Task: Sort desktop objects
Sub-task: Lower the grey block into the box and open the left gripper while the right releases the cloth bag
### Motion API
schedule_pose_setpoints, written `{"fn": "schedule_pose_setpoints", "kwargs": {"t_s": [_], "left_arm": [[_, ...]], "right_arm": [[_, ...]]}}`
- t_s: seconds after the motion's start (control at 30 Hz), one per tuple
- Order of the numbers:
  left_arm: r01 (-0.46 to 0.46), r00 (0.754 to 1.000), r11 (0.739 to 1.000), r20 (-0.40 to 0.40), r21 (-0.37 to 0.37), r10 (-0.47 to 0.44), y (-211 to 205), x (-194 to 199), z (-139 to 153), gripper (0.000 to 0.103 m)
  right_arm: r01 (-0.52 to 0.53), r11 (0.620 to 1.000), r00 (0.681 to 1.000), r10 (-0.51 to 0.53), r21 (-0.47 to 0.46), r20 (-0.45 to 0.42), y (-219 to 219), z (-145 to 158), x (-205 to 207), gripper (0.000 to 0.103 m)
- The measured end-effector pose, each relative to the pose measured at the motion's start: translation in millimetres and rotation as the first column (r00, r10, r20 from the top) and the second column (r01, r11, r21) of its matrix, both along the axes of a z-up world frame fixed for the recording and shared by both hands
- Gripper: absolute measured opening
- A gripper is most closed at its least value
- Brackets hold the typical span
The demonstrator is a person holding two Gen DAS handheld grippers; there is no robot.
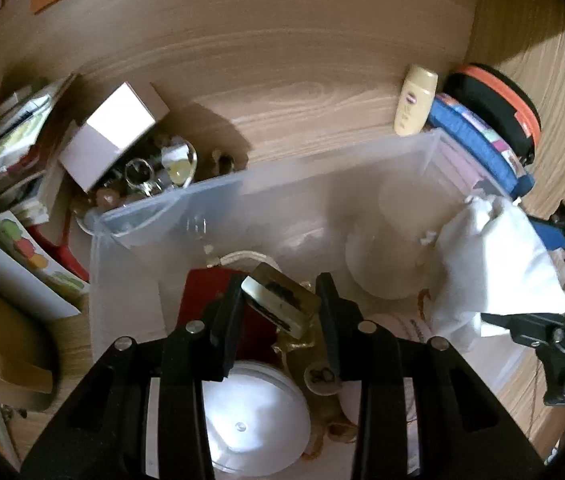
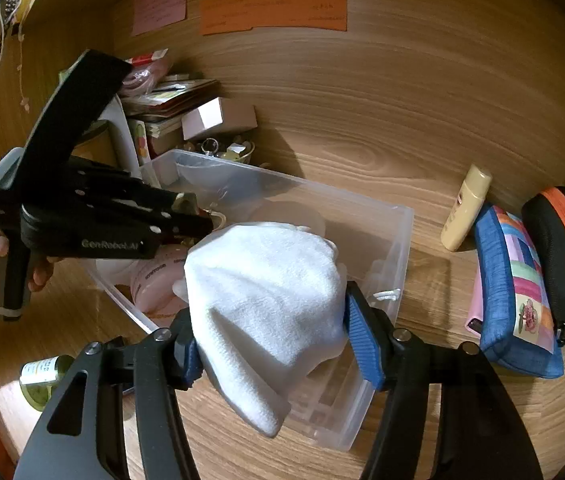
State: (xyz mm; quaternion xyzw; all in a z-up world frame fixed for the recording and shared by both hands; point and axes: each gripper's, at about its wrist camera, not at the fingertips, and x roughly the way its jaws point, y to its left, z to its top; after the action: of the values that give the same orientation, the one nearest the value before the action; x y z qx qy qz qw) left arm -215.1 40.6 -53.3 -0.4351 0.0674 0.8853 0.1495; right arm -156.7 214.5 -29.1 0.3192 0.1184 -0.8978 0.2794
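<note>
White cloth (image 2: 266,304) — clamped in right tool (image 2: 278,344) — over bin (image 2: 398,248).

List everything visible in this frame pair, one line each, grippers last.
storage bin: 1, clear plastic, desk centre
white cloth: 1, in right gripper over the bin
gold-edged block: 1, between left gripper's fingers
white round lid: 1, inside bin
lotion bottle: 1, cream, right of bin
patchwork pouch: 1, blue
zip case: 1, black and orange
small box: 1, white, behind bin
sticky notes: 3, pink, green, orange, back wall
left gripper: shut on block
right gripper: shut on cloth
</note>
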Motion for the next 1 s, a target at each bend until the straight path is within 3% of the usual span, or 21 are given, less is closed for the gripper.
{"fn": "schedule_pose_setpoints", "kwargs": {"t_s": [0.23, 0.43, 0.6, 0.73, 1.0], "left_arm": [[-0.025, 0.999, 0.999, 0.026, 0.024, 0.024, -6, -1, -3, 0.035], [-0.025, 1.000, 0.999, -0.004, 0.034, 0.025, -7, 7, -2, 0.037], [-0.032, 0.999, 0.999, -0.039, 0.021, 0.033, -7, 14, 4, 0.053], [-0.040, 0.997, 0.999, -0.062, 0.019, 0.042, -9, 19, 10, 0.059], [-0.087, 0.991, 0.996, -0.106, 0.004, 0.086, -16, 28, 16, 0.064]], "right_arm": [[0.002, 1.000, 1.000, -0.002, -0.008, 0.004, 2, 0, 2, 0.058], [-0.005, 1.000, 1.000, 0.006, -0.020, 0.015, 2, 1, 5, 0.061], [-0.003, 0.999, 1.000, 0.004, -0.032, 0.023, 4, 2, 5, 0.062], [-0.010, 0.999, 1.000, 0.010, -0.054, 0.007, 7, 8, 9, 0.075], [0.002, 0.997, 1.000, -0.003, -0.076, -0.017, 12, 15, 12, 0.082]]}}
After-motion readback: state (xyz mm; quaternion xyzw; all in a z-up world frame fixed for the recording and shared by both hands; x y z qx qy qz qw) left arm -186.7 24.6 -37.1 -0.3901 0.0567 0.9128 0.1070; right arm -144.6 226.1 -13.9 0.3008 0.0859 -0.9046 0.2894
